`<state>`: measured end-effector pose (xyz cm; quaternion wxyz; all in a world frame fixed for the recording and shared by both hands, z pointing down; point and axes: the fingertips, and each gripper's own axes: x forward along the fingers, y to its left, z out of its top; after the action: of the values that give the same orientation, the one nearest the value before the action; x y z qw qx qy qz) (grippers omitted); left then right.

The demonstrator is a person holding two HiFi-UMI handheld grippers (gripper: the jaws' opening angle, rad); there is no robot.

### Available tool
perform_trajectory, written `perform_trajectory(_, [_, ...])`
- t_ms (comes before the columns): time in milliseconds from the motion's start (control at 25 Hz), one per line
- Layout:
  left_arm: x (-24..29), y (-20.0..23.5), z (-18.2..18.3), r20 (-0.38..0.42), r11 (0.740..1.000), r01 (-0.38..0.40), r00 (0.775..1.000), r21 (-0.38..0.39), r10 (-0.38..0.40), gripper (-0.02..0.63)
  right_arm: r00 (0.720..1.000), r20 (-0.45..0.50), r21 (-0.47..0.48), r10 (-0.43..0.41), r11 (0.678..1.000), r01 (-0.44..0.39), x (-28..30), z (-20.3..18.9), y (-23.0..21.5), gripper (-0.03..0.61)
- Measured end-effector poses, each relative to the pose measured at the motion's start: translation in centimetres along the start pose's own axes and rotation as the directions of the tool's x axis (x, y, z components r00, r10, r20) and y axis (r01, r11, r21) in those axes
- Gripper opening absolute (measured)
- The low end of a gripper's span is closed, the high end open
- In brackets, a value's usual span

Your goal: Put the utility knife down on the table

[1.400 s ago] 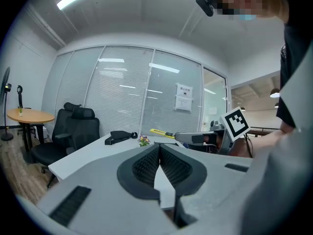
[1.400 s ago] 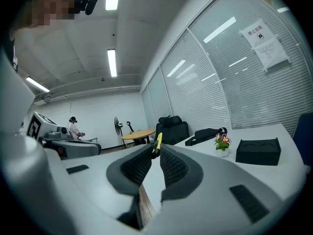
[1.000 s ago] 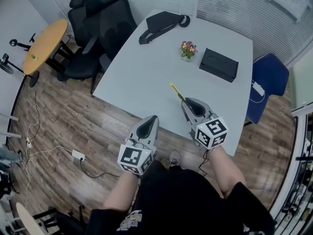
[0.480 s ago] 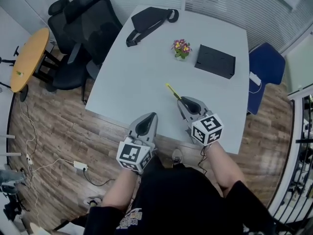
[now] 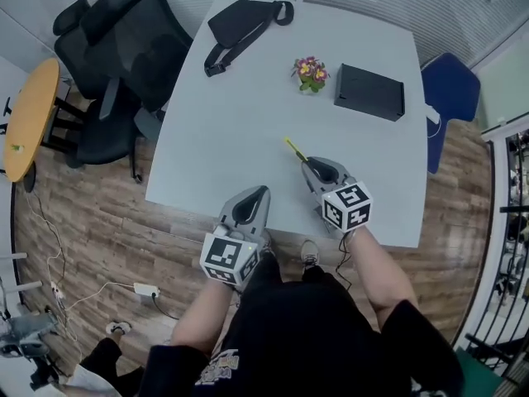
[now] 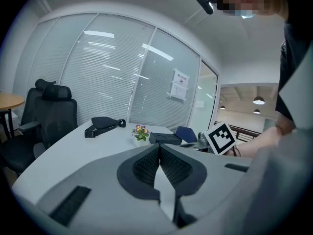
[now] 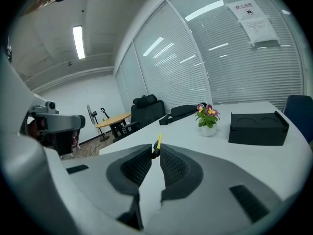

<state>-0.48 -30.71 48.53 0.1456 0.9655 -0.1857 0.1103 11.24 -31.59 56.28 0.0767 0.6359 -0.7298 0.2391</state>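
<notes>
A yellow utility knife (image 5: 293,148) sticks out forward-left from my right gripper (image 5: 307,165), which is shut on its dark rear end. In the right gripper view the knife (image 7: 158,142) shows as a thin yellow strip between the two pads of that gripper (image 7: 155,151), out over the white table (image 5: 240,114). Whether its tip touches the tabletop I cannot tell. My left gripper (image 5: 259,192) hangs at the table's near edge, left of the right one. Seen from its own camera, the left gripper (image 6: 159,147) has its pads pressed together with nothing between them.
On the table's far side lie a black sling bag (image 5: 240,23), a small flower pot (image 5: 310,71) and a black box (image 5: 369,91). Black office chairs (image 5: 116,48) stand at the left, a blue chair (image 5: 450,89) at the right, and a power strip (image 5: 146,289) lies on the floor.
The head view has shifted, so the table sits higher and further left in the picture. Both grippers keep about the same places at the near edge, with the knife still held.
</notes>
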Motion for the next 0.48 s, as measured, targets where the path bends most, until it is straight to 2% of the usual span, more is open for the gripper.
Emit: perform_trajectory(480, [1.7, 4.3, -3.1, -0.103, 0.995, 0.101, 0.990, -0.003, -0.101, 0.006, 0.980, -0.161, 0.087, -0.113, 0.988, 0.128, 5.2, -6.8, -1.9, 0.057])
